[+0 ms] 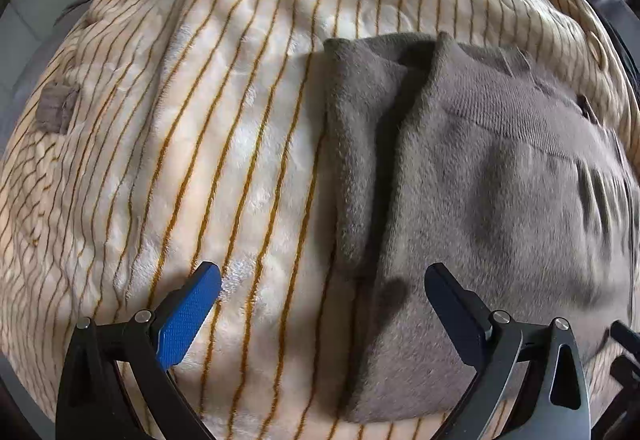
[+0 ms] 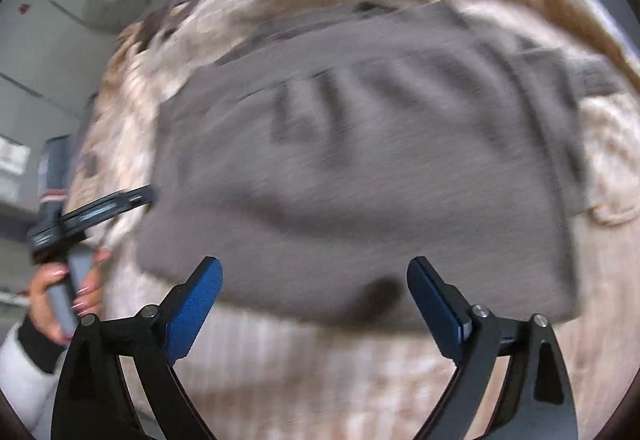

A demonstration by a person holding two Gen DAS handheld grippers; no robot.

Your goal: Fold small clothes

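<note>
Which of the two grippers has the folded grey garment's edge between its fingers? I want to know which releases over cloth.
The left gripper: the grey garment reaches between its open fingers. The right gripper hangs open above it.

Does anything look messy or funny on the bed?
Not much. The brown garment lies folded on the striped blanket, though its left flap overlaps unevenly, leaving a dark crease. Both grippers hang open above it.
</note>
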